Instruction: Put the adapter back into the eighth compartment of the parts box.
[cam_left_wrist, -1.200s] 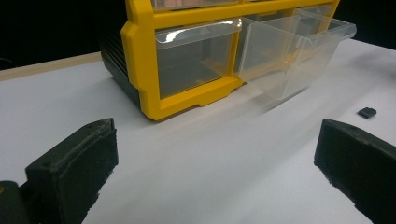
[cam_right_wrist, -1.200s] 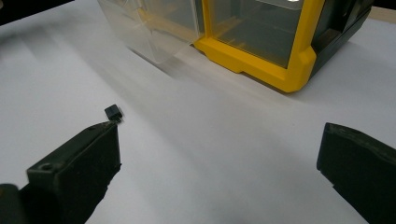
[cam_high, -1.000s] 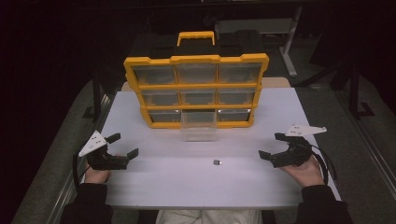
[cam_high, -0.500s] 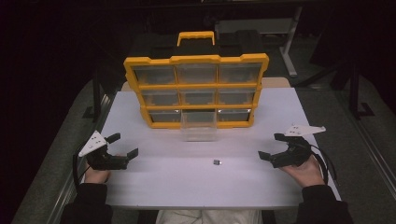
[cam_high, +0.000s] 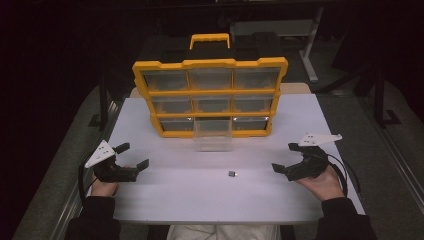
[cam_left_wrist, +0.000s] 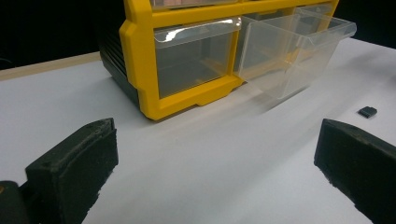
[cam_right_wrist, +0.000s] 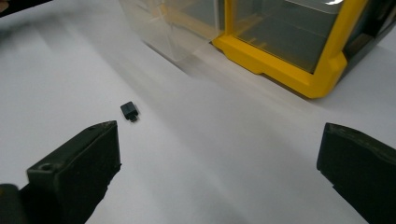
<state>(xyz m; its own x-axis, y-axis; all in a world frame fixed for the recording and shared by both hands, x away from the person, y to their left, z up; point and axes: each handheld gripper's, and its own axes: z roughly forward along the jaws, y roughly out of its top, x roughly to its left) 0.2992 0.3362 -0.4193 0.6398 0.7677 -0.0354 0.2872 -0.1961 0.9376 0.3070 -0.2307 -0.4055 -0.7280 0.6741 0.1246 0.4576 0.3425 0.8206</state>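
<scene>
Both claws sit spread wide and empty, resting low on the white table (cam_high: 165, 200). The right gripper (cam_high: 292, 162) is at the right edge, the left gripper (cam_high: 131, 156) at the left, well apart from each other. Between them, nearer the right one, lies a tiny black part (cam_high: 232, 174) flat on the table. Just beyond it, the clear drawer (cam_high: 213, 136) is pulled out from the bottom middle of the yellow organizer (cam_high: 210, 95). Looks like the part is meant for that drawer. Honestly the risk is the size: it's so small and flat that thick jaws could skid it away or flick it sideways instead of pinching it.
</scene>
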